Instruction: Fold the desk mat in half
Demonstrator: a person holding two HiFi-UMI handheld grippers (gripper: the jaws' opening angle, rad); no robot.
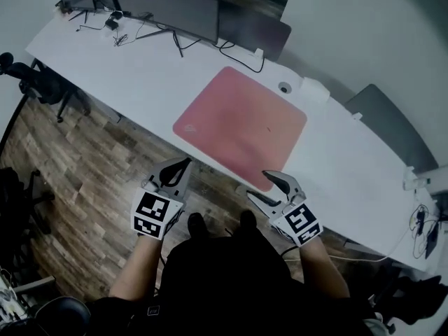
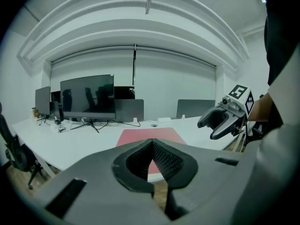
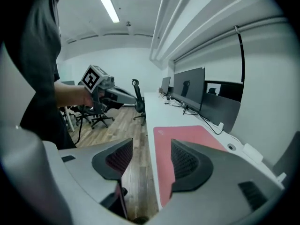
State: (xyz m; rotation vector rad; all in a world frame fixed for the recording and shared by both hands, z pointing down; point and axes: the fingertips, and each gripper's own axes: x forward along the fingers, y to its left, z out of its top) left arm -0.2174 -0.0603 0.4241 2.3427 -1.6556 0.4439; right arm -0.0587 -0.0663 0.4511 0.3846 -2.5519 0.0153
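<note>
Along the front edge of the counter [image 1: 140, 75], toward its right half, the desk mat [image 1: 241, 127] lies fully flat and open, one long side running close to that edge. As I read it, no part of the fold is done: no corner is lifted, no crease shows, and both halves rest on the counter. Everything is left to do, from taking a side to laying it over the opposite one.

I have the left gripper [image 1: 180, 166] out over the wooden floor [image 1: 91, 166], short of the front edge and off the mat's near left corner. Its fingers [image 2: 164, 161] are pressed together on nothing. The right gripper [image 1: 260, 185] hangs at the front edge by the mat's near right corner, its fingers [image 3: 187, 163] spread wide with nothing between them. Neither touches the mat.

The mat's top is bare, so nothing has to come off first. Dark monitors [image 1: 168, 5] stand along the back edge, and a black cable [image 1: 246, 60] loops close to the mat's far left corner. A grommet hole [image 1: 284, 87] and a small white block [image 1: 315, 89] sit just behind the far side. I judge these could crowd a fold carried toward the back. An office chair [image 1: 35, 82] stands off the counter's left end, well apart. My left fingers would have to part before taking any edge.
</note>
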